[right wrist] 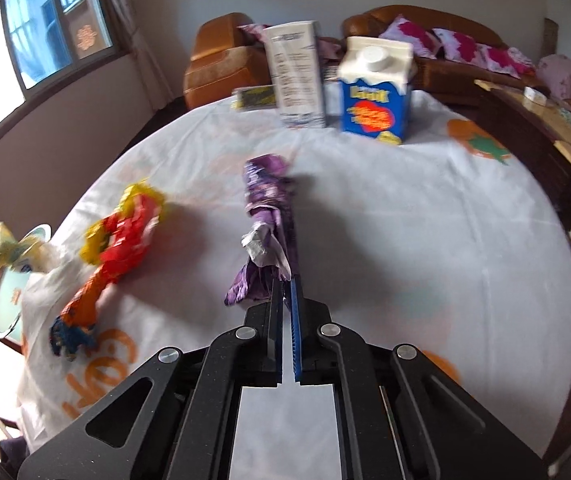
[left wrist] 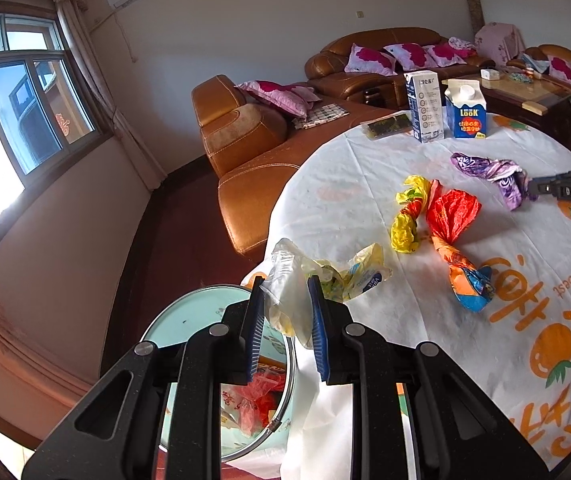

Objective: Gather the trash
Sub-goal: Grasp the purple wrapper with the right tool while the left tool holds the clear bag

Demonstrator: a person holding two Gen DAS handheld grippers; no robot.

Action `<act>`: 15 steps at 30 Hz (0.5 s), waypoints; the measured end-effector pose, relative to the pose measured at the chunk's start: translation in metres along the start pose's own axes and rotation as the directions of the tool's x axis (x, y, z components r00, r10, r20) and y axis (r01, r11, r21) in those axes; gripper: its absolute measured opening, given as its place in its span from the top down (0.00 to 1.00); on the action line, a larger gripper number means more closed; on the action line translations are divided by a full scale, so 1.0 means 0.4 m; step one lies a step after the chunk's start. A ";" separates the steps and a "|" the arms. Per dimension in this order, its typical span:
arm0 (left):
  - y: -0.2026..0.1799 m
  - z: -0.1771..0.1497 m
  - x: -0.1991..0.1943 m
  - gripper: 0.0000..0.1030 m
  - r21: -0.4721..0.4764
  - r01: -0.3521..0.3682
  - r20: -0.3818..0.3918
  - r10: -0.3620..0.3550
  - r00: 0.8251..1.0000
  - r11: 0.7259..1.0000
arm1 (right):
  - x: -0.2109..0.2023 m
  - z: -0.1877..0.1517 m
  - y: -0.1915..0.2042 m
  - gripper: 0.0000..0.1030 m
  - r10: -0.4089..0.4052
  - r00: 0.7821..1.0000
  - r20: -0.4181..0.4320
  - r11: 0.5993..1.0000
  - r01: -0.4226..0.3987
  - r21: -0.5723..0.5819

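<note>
Over the bin, my left gripper clamps a pale wrapper for dropping; my right gripper pinches the purple wrapper.

We are seeing both cartons blurring in the right wrist view, and the bin hiding partly behind the left gripper.
</note>
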State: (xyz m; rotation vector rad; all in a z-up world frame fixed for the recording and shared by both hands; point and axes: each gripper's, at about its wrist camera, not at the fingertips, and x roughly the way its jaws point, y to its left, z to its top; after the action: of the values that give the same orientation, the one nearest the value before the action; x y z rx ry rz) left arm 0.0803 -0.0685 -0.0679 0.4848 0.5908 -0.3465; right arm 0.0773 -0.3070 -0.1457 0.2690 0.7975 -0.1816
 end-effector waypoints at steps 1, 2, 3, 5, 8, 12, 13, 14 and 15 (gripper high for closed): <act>-0.002 0.001 0.000 0.79 0.003 0.001 0.000 -0.001 1.000 1.000 | -0.001 0.004 -0.012 0.96 -0.006 1.000 0.003 1.000 0.006 0.008; -0.004 0.004 0.002 0.79 0.005 0.002 0.000 -0.002 1.000 1.000 | 0.000 0.009 -0.025 0.96 -0.012 1.000 0.002 1.000 0.012 0.015; -0.005 0.004 0.002 0.79 0.006 0.003 0.000 -0.003 1.000 1.000 | 0.001 0.013 -0.037 0.96 -0.019 1.000 0.003 1.000 0.019 0.020; -0.007 0.004 0.003 0.79 0.010 0.004 -0.003 -0.004 1.000 1.000 | 0.008 0.017 -0.058 0.95 -0.028 1.000 -0.006 0.999 0.028 0.034; -0.005 0.003 0.003 0.79 0.012 0.003 -0.005 -0.003 1.000 1.000 | -0.009 0.015 -0.097 0.82 -0.017 1.000 0.023 0.994 0.015 0.105; -0.010 0.002 0.007 0.79 0.016 0.005 -0.009 -0.005 1.000 1.000 | -0.040 0.009 -0.099 0.62 0.011 0.998 0.062 0.988 -0.021 0.152; -0.012 0.001 0.007 0.79 0.017 0.006 -0.010 -0.006 1.000 1.000 | -0.044 0.008 -0.093 0.56 0.024 0.997 0.069 0.986 -0.035 0.162; -0.012 0.001 0.007 0.79 0.018 0.006 -0.010 -0.006 1.000 1.000 | -0.042 0.009 -0.085 0.52 0.036 0.997 0.069 0.985 -0.047 0.165; -0.013 0.001 0.007 0.79 0.019 0.007 -0.010 -0.007 1.000 1.000 | -0.037 0.008 -0.075 0.51 0.048 0.997 0.060 0.985 -0.057 0.162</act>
State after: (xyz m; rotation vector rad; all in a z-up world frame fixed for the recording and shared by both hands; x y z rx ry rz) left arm 0.0803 -0.0733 -0.0711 0.5032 0.5997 -0.3565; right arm 0.0616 -0.3357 -0.1379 0.4379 0.7197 -0.2045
